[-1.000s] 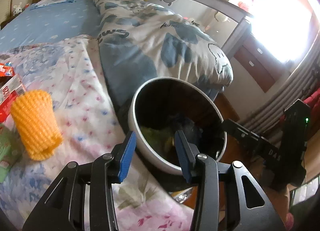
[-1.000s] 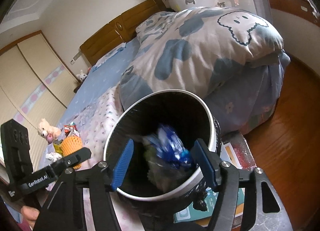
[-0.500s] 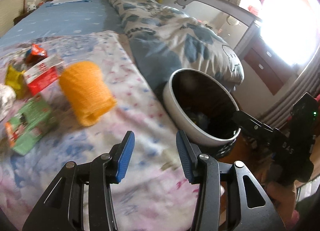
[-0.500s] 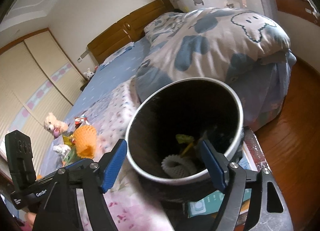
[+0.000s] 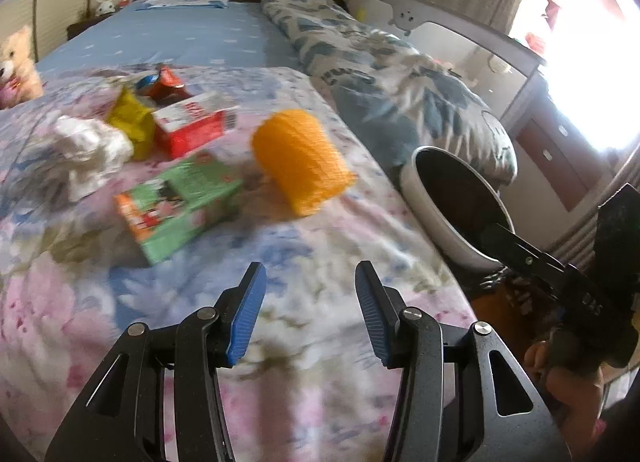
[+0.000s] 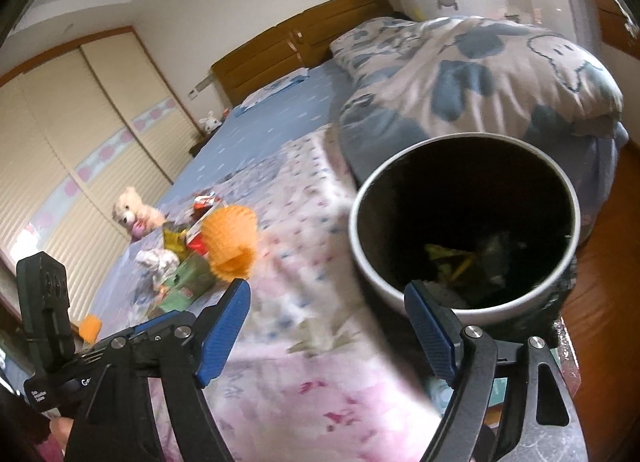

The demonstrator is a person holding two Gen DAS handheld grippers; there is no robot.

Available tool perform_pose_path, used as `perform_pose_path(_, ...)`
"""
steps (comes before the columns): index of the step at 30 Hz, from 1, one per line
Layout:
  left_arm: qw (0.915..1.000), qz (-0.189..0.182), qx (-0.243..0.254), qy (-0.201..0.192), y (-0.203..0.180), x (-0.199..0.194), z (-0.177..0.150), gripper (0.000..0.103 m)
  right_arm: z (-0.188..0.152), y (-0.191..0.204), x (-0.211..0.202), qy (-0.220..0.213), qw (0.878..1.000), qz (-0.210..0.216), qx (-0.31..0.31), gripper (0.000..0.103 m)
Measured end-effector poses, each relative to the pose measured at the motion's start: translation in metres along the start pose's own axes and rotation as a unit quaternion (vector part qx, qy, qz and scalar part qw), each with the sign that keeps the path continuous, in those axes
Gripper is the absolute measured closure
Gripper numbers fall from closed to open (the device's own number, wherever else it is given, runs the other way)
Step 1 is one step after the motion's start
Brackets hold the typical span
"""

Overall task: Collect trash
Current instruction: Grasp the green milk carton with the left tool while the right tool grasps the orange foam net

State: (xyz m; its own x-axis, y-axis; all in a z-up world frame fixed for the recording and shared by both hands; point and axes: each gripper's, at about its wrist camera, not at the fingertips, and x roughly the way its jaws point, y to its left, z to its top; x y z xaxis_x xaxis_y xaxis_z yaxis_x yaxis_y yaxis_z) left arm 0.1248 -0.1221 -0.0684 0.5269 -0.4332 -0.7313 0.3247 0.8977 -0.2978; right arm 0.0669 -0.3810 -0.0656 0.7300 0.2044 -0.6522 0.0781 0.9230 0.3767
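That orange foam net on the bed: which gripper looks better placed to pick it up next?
Probably the left gripper: it is open, empty and faces the orange foam net across bare bedspread. The right gripper, also open and empty, sits by the trash bin, the net off to its side.

On the bed lies one orange foam net sleeve (image 5: 301,159) at about one o'clock from two cartons – one green carton (image 5: 180,203), one red carton (image 5: 192,123). At ten o'clock sit one yellow wrapper (image 5: 130,119), one crumpled white tissue (image 5: 90,149) and one red snack packet (image 5: 164,83). One trash bin (image 6: 404,286), two plush toys – a bear (image 6: 134,213) and a white rabbit (image 5: 105,5).
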Motion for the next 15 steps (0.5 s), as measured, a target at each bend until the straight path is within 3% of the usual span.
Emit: perform_pose_path(15,0.9976,0.055,-0.038,-0.015,0.058,-0.014,-0.008,0.05,-0.013,0.046,0.023,0.025,0.999,0.024,-0.034,0.022)
